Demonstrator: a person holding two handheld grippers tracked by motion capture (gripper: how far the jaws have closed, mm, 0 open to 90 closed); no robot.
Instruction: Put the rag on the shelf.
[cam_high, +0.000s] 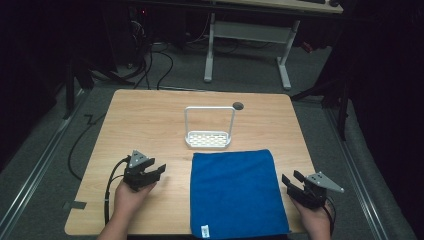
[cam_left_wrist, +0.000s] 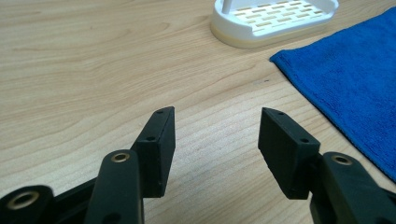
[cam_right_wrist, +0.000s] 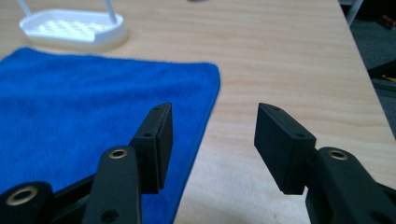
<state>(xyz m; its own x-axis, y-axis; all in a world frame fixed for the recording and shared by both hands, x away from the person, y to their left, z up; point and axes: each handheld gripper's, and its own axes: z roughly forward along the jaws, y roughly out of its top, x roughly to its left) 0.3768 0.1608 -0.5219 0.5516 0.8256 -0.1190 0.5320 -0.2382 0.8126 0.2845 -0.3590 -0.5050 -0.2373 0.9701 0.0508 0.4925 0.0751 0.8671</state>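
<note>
A blue cloth (cam_high: 235, 190) lies flat on the near middle of the wooden table (cam_high: 150, 125), with a white label at its front edge. Behind it stands a white slotted rack (cam_high: 209, 138) with a tall hoop handle. My left gripper (cam_high: 156, 171) rests open to the left of the cloth, nothing between its jaws. In the left gripper view the gripper (cam_left_wrist: 217, 135) points at bare wood, with the cloth (cam_left_wrist: 345, 84) and rack (cam_left_wrist: 275, 18) to the right. My right gripper (cam_high: 291, 179) is open at the cloth's right edge. The right gripper view has the gripper (cam_right_wrist: 212, 133) over that cloth edge (cam_right_wrist: 93, 107).
A small dark round disc (cam_high: 238, 105) sits on the table behind the rack. A white desk frame (cam_high: 247, 40) and cables stand on the floor beyond the table. The table's right edge (cam_right_wrist: 369, 93) is close to my right gripper.
</note>
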